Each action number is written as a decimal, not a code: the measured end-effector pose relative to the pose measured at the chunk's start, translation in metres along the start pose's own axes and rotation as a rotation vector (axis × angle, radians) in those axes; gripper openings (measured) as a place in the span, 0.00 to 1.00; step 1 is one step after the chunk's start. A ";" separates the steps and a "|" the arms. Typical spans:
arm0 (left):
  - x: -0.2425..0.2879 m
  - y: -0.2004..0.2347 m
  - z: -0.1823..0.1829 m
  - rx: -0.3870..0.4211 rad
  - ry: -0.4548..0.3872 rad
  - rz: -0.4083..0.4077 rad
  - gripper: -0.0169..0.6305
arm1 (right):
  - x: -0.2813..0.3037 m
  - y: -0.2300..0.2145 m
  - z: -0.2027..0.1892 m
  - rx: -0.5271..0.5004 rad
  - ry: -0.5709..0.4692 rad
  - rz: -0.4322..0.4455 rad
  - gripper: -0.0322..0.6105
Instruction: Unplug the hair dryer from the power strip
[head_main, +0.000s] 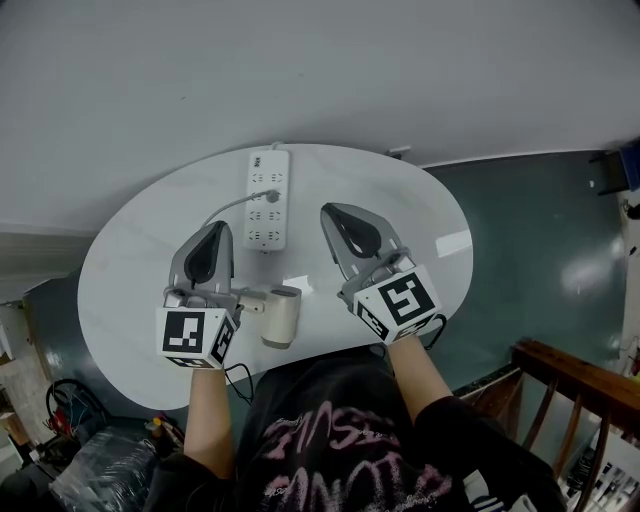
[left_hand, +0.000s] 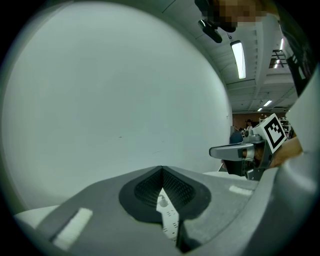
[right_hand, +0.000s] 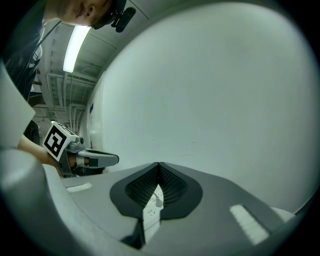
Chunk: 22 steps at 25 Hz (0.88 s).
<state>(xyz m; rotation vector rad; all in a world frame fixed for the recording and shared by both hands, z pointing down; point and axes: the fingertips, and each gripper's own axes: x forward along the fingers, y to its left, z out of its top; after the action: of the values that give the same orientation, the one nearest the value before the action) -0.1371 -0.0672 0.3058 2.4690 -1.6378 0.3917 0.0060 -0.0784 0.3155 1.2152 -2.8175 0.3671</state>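
held left gripper (head_main: 220, 230) and right gripper (head_main: 332, 212) shut and empty, flanking power strip (head_main: 270, 165); left hair dryer (head_main: 283, 315) lying near table (head_main: 130, 260) edge, plug (head_main: 268, 195) seated mid-strip. judged likely to drag the unbraced strip if yanking plug alone.

Hair dryer (head_main: 283, 315) lying flat; plugged into power strip (head_main: 268, 198)
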 end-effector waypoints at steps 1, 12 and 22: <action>0.001 0.001 -0.001 -0.001 0.001 -0.001 0.03 | 0.002 0.000 -0.001 0.001 0.003 0.002 0.06; 0.011 0.009 -0.023 -0.029 0.039 -0.020 0.03 | 0.016 0.002 -0.022 0.019 0.047 0.009 0.06; 0.019 0.005 -0.045 -0.068 0.074 -0.053 0.03 | 0.015 -0.008 -0.039 0.028 0.089 -0.011 0.06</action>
<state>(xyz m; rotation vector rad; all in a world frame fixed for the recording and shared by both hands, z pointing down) -0.1408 -0.0744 0.3540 2.4129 -1.5288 0.4079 -0.0008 -0.0848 0.3573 1.1882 -2.7386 0.4491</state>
